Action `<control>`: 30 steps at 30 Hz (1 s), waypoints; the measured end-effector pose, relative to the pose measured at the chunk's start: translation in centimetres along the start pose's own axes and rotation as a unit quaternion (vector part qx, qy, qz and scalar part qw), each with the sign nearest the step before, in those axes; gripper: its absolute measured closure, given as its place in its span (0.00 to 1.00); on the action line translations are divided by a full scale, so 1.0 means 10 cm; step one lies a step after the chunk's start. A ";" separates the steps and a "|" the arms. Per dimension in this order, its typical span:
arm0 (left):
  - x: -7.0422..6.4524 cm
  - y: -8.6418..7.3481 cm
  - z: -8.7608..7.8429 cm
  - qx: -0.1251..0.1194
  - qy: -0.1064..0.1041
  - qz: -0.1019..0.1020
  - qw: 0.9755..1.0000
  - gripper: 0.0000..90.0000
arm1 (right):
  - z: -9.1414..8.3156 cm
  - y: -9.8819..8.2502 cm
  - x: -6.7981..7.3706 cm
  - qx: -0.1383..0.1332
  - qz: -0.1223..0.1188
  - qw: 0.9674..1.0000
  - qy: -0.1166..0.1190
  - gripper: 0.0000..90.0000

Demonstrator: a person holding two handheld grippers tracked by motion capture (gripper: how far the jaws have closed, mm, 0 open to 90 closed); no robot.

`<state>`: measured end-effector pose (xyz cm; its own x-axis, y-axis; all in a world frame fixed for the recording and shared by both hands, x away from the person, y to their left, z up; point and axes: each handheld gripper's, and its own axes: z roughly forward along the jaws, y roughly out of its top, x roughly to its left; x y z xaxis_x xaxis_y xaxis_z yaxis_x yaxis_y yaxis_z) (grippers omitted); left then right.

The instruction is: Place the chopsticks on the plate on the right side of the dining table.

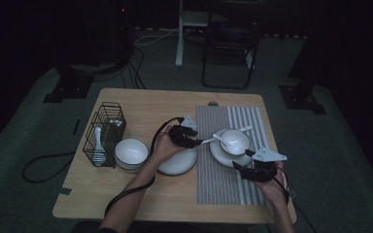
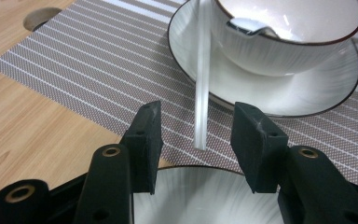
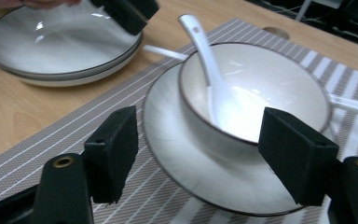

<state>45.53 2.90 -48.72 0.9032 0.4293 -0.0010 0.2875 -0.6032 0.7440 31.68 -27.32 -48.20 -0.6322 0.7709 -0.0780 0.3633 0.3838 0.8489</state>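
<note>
This looks like a staged recording room, not a lived-in home. A small wooden surface (image 1: pixel 126 194) stands alone on grey carpet (image 1: pixel 39 126) in a dark room. Loose cables (image 1: pixel 43 165) trail across the floor, black stand bases (image 1: pixel 68 87) sit at either side, and a folding chair (image 1: pixel 230 48) stands behind. The tableware is laid out as for a meal: a striped placemat (image 1: pixel 223 184), a bowl on a saucer (image 1: pixel 223 156) and a wire cutlery rack (image 1: pixel 106 131).

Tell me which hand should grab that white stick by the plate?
Probably the left. Its tongs stand open with the stick's end right between them, not yet pinched. The right tongs face the bowl instead.
</note>
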 end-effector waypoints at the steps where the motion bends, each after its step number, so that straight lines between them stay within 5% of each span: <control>1: 0.00 0.00 0.00 0.000 0.000 0.000 1.000 0.60 | -0.01 0.01 -0.02 -0.001 0.002 1.000 -0.003 0.32; 15: -0.02 -0.02 0.02 0.000 0.000 0.007 1.000 0.62 | -0.04 0.10 -0.34 -0.010 0.018 0.999 -0.034 0.32; 30: 0.01 -0.04 0.04 0.004 0.003 0.007 1.000 0.62 | -0.04 0.23 -0.63 0.005 0.001 0.999 -0.054 0.32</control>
<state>45.67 2.87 -49.29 0.9054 0.4243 0.0133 0.2770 -0.6143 0.7388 36.23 -31.43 -45.53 -0.5543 0.8216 -0.1332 0.3718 0.3876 0.8435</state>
